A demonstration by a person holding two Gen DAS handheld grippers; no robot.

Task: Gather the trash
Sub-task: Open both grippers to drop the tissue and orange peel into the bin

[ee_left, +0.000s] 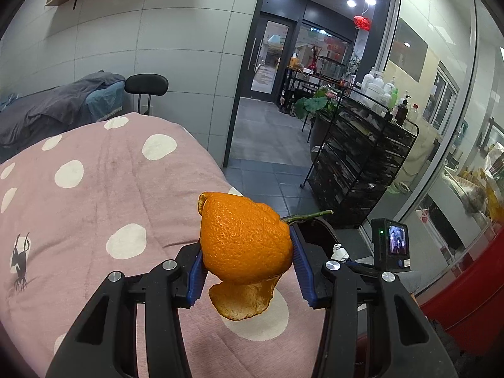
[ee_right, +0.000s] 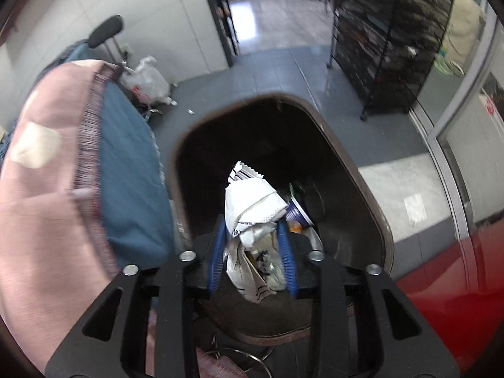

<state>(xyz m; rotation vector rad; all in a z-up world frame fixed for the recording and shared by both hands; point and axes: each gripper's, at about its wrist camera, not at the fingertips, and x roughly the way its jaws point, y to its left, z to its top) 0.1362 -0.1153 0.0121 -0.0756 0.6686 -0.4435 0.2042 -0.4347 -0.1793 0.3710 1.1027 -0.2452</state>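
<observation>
My left gripper (ee_left: 247,249) is shut on a large piece of orange peel (ee_left: 242,239) with a green stem, held above the pink spotted blanket (ee_left: 94,195). My right gripper (ee_right: 253,236) is shut on a crumpled white wrapper (ee_right: 252,201) and holds it over the open mouth of a dark trash bin (ee_right: 352,170). Inside the bin lie a few pieces of trash, among them a blue cup (ee_right: 297,212). The bin's rim and the right gripper's camera unit (ee_left: 390,241) show to the right in the left wrist view.
The bed with pink blanket and teal sheet (ee_right: 126,170) stands left of the bin. A black wire rack (ee_right: 387,41) stands on the grey tile floor to the right. A red surface (ee_right: 456,283) is at lower right. A white plastic bag (ee_right: 148,82) lies by the wall.
</observation>
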